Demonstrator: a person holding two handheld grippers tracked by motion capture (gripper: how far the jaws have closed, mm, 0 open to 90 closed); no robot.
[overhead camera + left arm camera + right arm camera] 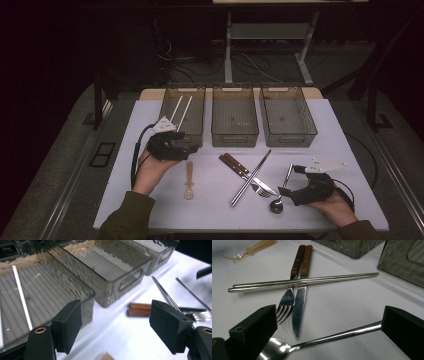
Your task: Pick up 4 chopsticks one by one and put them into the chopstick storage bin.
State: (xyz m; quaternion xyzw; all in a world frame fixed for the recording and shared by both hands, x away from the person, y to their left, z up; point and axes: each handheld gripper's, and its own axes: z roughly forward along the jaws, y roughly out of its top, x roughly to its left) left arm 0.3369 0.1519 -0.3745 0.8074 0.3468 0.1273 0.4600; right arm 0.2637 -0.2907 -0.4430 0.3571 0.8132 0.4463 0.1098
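Metal spoon with a long steel handle [322, 338] lies on the white counter [320, 140] near its front right, between the spread jaws of the right gripper [292, 190]; in the right gripper view the bowl sits by one jaw and the handle runs toward the other, and contact with the pads cannot be told. The right hand [336, 204] rests low on the counter with the gripper pointing toward the centre. The left hand [150, 172] is raised from the front left, palm under the left gripper [115, 322], which hovers just in front of the leftmost bin; its jaws stand apart with nothing between them. Count of containers: three translucent grey plastic bins [235, 116] in a row along the far side. The leftmost bin holds two white sticks [180, 111]. Count of loose cutlery on the counter: one pair of steel chopsticks [304, 281] lying across one wooden-handled fork [287, 300] and one wooden-handled serrated knife [299, 305], which lie side by side, plus one pale translucent plastic spoon [189, 180] well apart at the left.
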